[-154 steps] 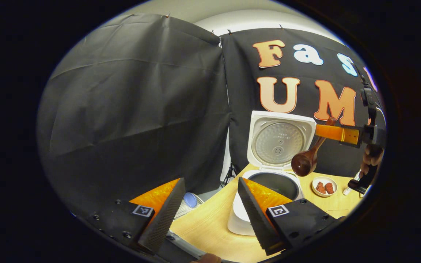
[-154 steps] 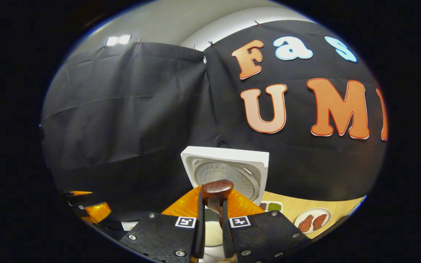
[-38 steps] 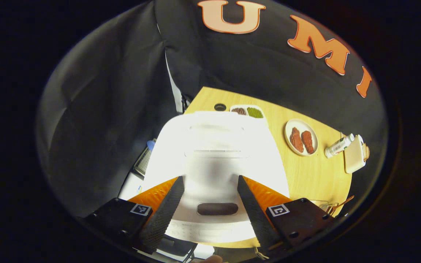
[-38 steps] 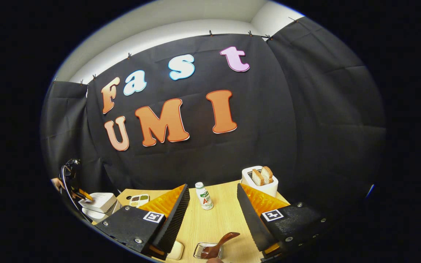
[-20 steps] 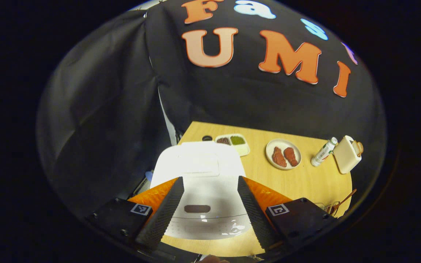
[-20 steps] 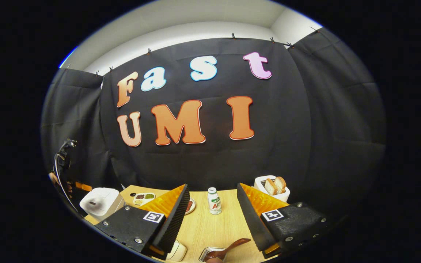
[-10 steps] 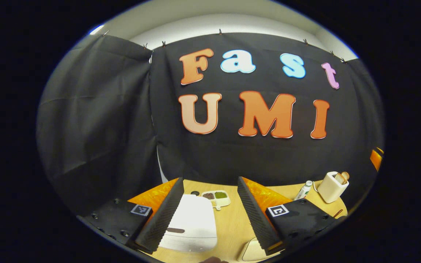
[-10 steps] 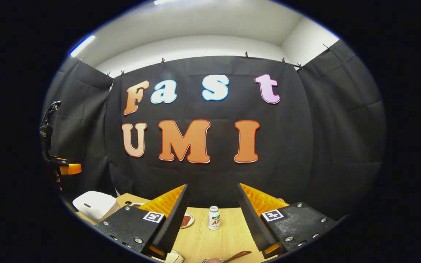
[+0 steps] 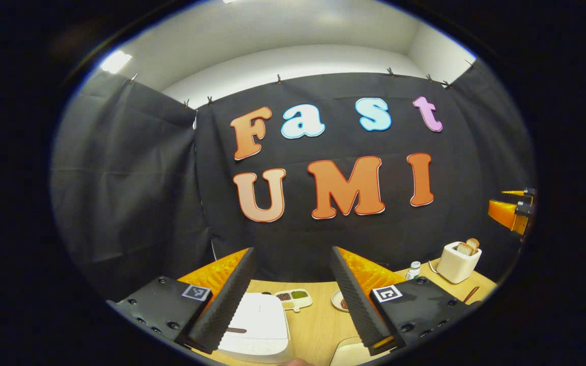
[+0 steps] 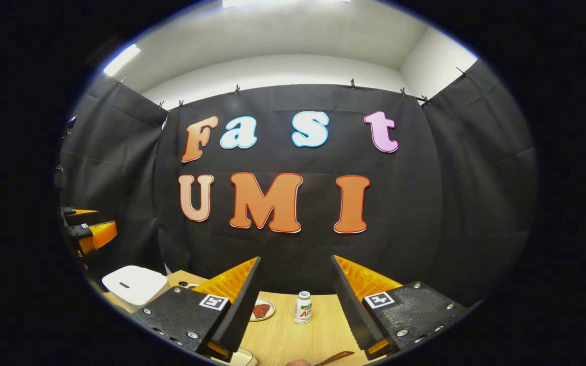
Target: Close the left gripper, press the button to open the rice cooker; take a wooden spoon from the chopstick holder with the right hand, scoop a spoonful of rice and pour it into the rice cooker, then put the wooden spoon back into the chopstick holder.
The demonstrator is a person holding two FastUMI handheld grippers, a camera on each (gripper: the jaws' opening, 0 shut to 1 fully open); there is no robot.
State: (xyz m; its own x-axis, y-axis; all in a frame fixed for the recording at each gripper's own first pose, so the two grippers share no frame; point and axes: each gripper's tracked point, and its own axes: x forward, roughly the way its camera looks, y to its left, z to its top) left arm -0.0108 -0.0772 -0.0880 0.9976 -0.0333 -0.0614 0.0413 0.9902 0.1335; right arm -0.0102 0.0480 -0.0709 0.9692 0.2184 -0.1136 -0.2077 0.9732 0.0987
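Left gripper: our left gripper point(image 9: 292, 297) was spread wide with nothing between its fingers — it hung above the bench point(image 9: 318, 325). We saw it too in the right gripper view, far off at the left edge point(image 10: 89, 231).
Right gripper: our right gripper point(image 10: 295, 302) was spread wide too, and it held nothing. In the left gripper view it poked in at the far right edge point(image 9: 511, 213).
Rice cooker: the white rice cooker point(image 9: 257, 330) sat on the bench with its lid down, low between our left gripper's fingers and a bit to the left. In the right gripper view it sat at the far left of the bench point(image 10: 133, 284).
Wooden spoon: we saw a brown handle point(image 10: 336, 357) low on the bench, at the bottom of the right gripper view. We could not see the chopstick holder well enough to tell if the spoon stood in it.
Bench: a small tray of grains point(image 9: 293, 297) lay just behind the rice cooker. A plate of meat point(image 10: 261, 308) lay near a little bottle point(image 10: 303, 307). A white toaster with bread in it point(image 9: 457, 260) stood at the far right, near the black cloth.
Hand: a bit of a finger showed at the bottom edge point(image 10: 300, 363) — just a tip.
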